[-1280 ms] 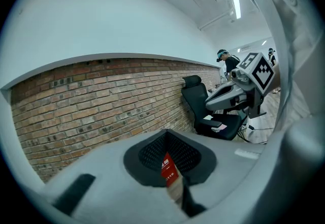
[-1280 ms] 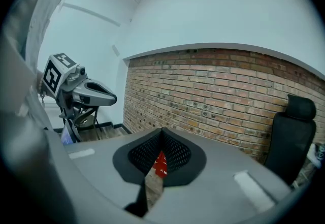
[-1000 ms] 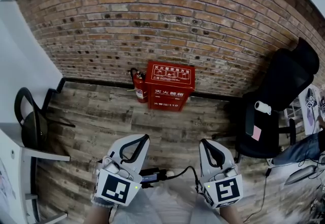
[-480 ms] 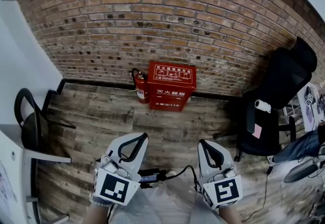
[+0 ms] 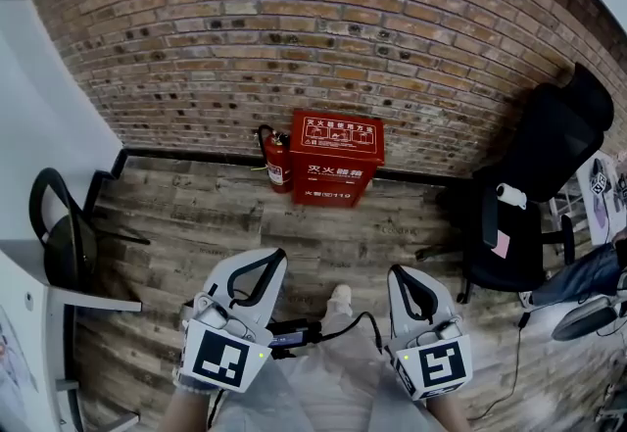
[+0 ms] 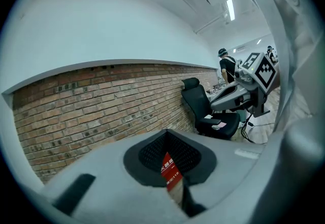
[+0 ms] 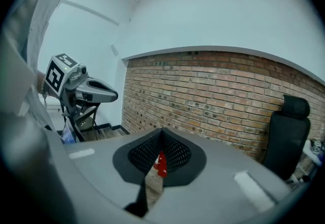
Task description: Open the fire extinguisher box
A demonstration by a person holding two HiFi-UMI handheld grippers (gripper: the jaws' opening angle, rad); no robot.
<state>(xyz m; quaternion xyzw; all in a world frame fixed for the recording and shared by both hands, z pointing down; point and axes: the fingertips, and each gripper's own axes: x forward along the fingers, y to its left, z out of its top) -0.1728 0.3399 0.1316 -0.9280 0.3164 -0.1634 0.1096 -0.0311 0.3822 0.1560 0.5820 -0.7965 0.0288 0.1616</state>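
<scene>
The red fire extinguisher box stands shut on the wooden floor against the brick wall, white print on its top and front. A red extinguisher stands touching its left side. Both grippers are held low in the head view, well short of the box and pointing toward it. My left gripper is shut with nothing in it, and so is my right gripper. A red sliver of the box shows through the slit of the left gripper, and a smaller red sliver through the right gripper.
A black office chair stands right of the box, with a person's leg beyond it. A black chair and a white desk edge are at the left. A shoe and a black cabled device lie between the grippers.
The box and wall have slid slightly lower in the head view as both grippers went forward. A shoe has come into view between the grippers.
</scene>
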